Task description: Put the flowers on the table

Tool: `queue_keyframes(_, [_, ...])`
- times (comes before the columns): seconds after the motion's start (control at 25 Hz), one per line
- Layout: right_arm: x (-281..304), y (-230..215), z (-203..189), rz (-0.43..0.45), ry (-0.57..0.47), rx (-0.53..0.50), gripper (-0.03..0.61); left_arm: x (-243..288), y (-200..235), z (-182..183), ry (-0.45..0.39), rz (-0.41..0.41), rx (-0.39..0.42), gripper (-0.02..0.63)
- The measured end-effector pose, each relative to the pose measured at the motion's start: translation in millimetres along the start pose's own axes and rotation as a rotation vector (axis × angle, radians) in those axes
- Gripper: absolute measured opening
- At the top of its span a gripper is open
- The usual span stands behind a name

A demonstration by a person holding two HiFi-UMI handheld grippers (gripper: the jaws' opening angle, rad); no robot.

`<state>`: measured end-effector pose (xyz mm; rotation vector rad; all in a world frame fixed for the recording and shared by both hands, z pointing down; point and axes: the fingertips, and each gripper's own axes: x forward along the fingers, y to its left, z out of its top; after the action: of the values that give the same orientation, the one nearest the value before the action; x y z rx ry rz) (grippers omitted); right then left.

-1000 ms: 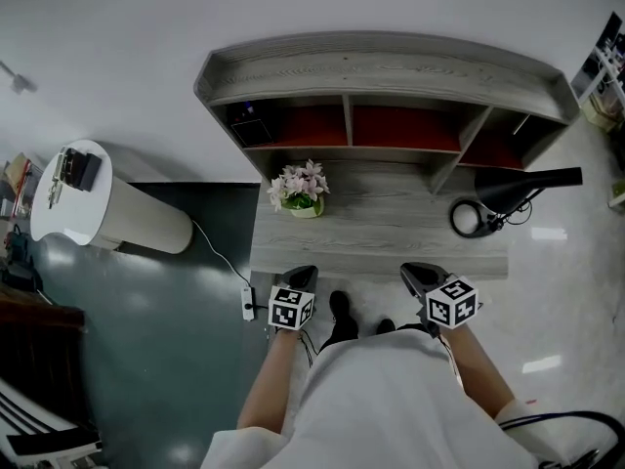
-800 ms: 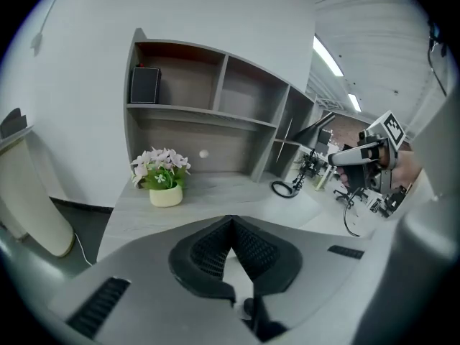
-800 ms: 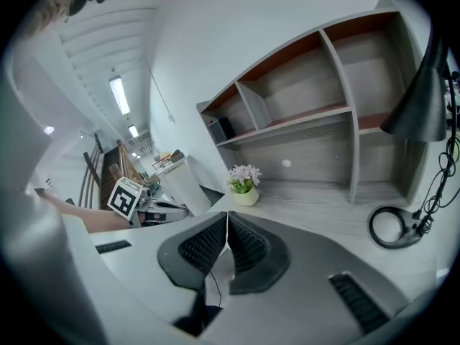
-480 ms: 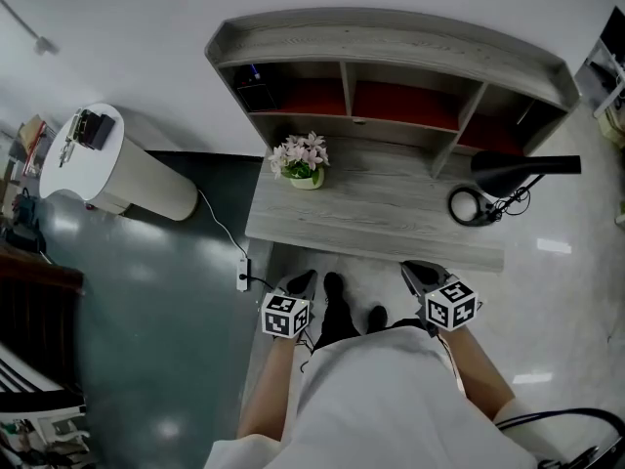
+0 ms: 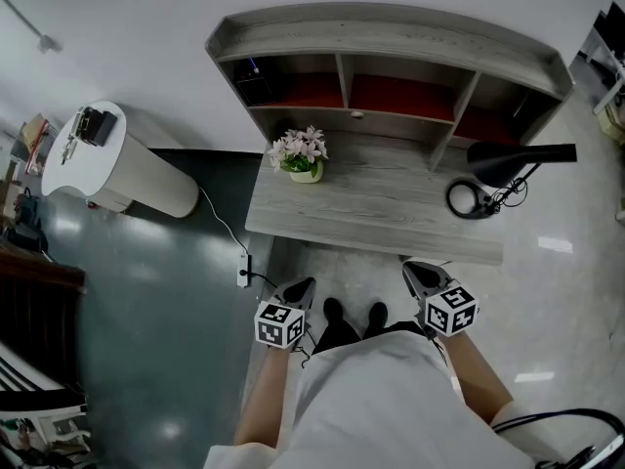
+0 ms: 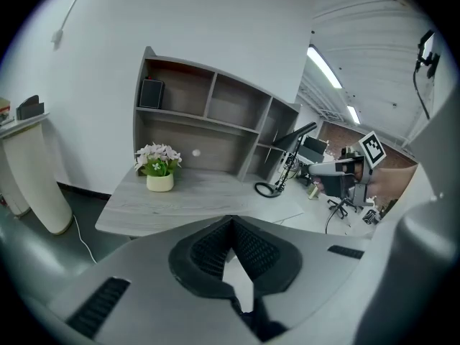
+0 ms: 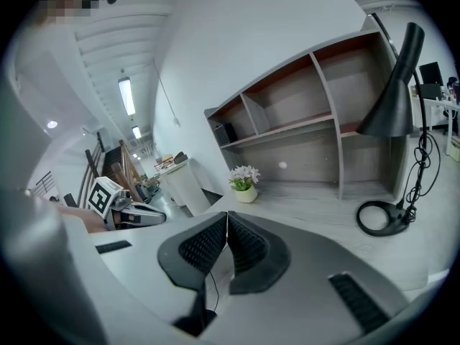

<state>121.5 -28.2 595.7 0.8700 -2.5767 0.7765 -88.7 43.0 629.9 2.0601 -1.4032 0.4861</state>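
Observation:
A small pot of pale pink flowers (image 5: pixel 301 153) stands upright on the grey wooden table (image 5: pixel 371 213), at its back left below the shelf unit. It also shows in the left gripper view, flowers (image 6: pixel 159 165), and small in the right gripper view, flowers (image 7: pixel 244 182). My left gripper (image 5: pixel 300 290) and right gripper (image 5: pixel 418 275) hang in front of the table's near edge, well short of the pot. Both are shut with nothing between their jaws. In each gripper view the dark ribbed pads meet at the tips: left gripper (image 6: pixel 231 225), right gripper (image 7: pixel 227 218).
A shelf unit with red-backed compartments (image 5: pixel 391 71) rises behind the table. A black desk lamp (image 5: pixel 503 169) with a round base and cord stands at the table's right. A white rounded cabinet (image 5: pixel 112 169) stands left, and a cable with a power strip (image 5: pixel 241 274) lies on the floor.
Both grippers have drawn back from the table's edge toward the person's body. The flowers stay where they were on the table.

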Motion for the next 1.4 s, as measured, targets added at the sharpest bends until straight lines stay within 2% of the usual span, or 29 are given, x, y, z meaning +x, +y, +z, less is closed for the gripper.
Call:
queue_keyframes(0.52, [-11.2, 22.1, 14.5, -0.044, -0.071, 0.013, 0.018, -26.8, -6.3, 7.2, -0.004, -0.120, 0.044, 0.009])
queue_keyframes(0.76, [-9.8, 17.6, 18.1, -0.070, -0.079, 0.019, 0.018, -26.3, 2.2, 17.6, -0.025, -0.124, 0.056, 0.009])
queue_keyframes(1.4, [-0.9, 27.5, 23.1, -0.057, -0.088, 0.021, 0.018, -27.6, 7.1, 25.9, -0.049, -0.125, 0.046, 0.009])
